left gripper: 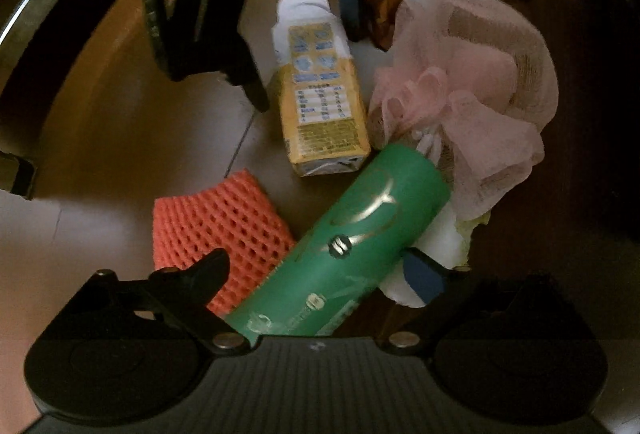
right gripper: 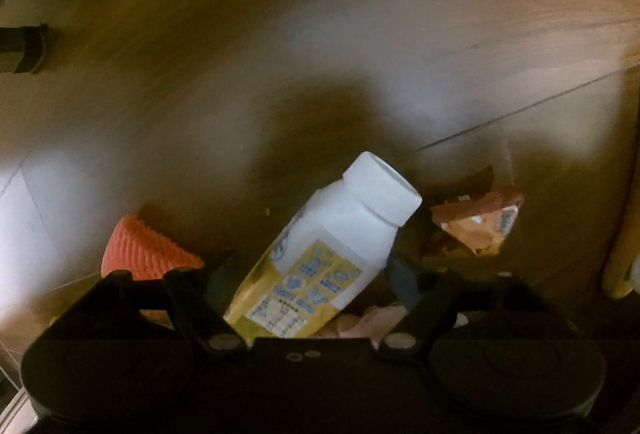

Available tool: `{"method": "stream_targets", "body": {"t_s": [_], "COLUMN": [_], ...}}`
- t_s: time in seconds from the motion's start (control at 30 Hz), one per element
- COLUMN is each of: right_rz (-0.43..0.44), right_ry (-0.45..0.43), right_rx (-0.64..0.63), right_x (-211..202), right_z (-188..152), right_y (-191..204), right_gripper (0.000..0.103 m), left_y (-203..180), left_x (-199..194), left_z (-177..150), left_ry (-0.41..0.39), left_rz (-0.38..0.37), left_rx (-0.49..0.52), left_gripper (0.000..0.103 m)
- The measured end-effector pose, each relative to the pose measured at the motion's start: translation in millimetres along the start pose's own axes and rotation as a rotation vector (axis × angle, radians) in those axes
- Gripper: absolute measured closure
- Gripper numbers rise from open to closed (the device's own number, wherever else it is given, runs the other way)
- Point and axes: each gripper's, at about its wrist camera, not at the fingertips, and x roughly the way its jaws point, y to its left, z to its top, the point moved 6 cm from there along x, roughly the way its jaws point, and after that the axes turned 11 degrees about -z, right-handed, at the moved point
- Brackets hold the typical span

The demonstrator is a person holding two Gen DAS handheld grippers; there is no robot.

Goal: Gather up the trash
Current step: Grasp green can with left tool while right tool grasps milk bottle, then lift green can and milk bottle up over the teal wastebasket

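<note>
In the left wrist view my left gripper is shut on a green cylindrical can, which lies slanted between its fingers. A yellow and white drink bottle lies on the wooden table beyond it, between the fingers of my right gripper, which reaches in from above. In the right wrist view my right gripper has its fingers on both sides of the yellow and white bottle and holds it tilted. An orange foam net lies to the left; it also shows in the right wrist view.
A pink mesh bath sponge and white crumpled paper lie right of the can. An orange snack wrapper lies right of the bottle. The round wooden table stretches beyond. A chair edge stands at the right.
</note>
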Motion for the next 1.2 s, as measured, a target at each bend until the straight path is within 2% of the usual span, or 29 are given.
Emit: {"method": "stream_targets", "body": {"t_s": [0.07, 0.1, 0.3, 0.57, 0.67, 0.7, 0.73, 0.93, 1.2], "right_rz": [-0.019, -0.017, -0.013, 0.025, 0.065, 0.075, 0.082, 0.086, 0.027], "right_ry": [0.001, 0.002, 0.013, 0.015, 0.015, 0.019, 0.018, -0.036, -0.202], "right_rx": [-0.007, -0.005, 0.000, 0.003, 0.027, 0.032, 0.032, 0.012, -0.244], "right_x": [4, 6, 10, 2, -4, -7, -10, -37, -108], "right_z": [1, 1, 2, 12, 15, 17, 17, 24, 3], "right_y": [6, 7, 9, -5, -11, -14, -16, -45, -39], "right_gripper": [0.028, 0.029, 0.031, 0.038, 0.041, 0.043, 0.044, 0.048, 0.049], "left_y": [1, 1, 0, -7, -8, -7, -5, 14, 45], "left_x": [5, 6, 14, 21, 19, 18, 16, -1, -46], "left_z": [-1, -2, -3, 1, -3, -4, -5, -16, -15], "left_ry": [0.011, 0.016, 0.027, 0.033, 0.024, 0.021, 0.017, -0.018, -0.082], "left_rz": [-0.002, -0.014, -0.016, -0.031, -0.051, -0.057, -0.055, -0.066, -0.102], "left_rx": [0.006, 0.002, 0.000, -0.001, -0.022, -0.032, -0.049, -0.166, -0.374], "left_gripper": [0.017, 0.023, 0.025, 0.035, 0.041, 0.050, 0.053, 0.054, 0.054]}}
